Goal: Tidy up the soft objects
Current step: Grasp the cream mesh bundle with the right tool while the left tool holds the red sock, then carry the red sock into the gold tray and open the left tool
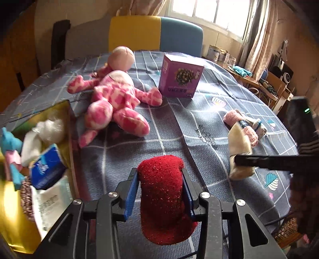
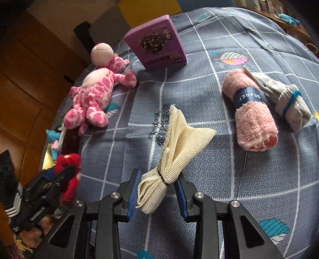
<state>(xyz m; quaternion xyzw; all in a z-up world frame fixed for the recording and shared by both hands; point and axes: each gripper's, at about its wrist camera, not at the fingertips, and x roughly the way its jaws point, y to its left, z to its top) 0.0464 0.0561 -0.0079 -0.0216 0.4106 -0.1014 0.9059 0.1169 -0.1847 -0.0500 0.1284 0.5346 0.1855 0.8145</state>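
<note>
The left gripper (image 1: 160, 175) clamps a red sock (image 1: 162, 199) at six o'clock above the table (image 1: 199, 123), while the right gripper (image 2: 158, 180) pinches a cream mesh cloth (image 2: 175, 143), box (image 1: 67, 127) at nine o'clock.

Window (image 1: 209, 12) glare, fisheye-warped, blurred edges

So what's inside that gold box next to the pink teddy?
The gold box holds a blue tissue pack, white fluffy stuff and a turquoise toy. What lies underneath them is covered.
</note>
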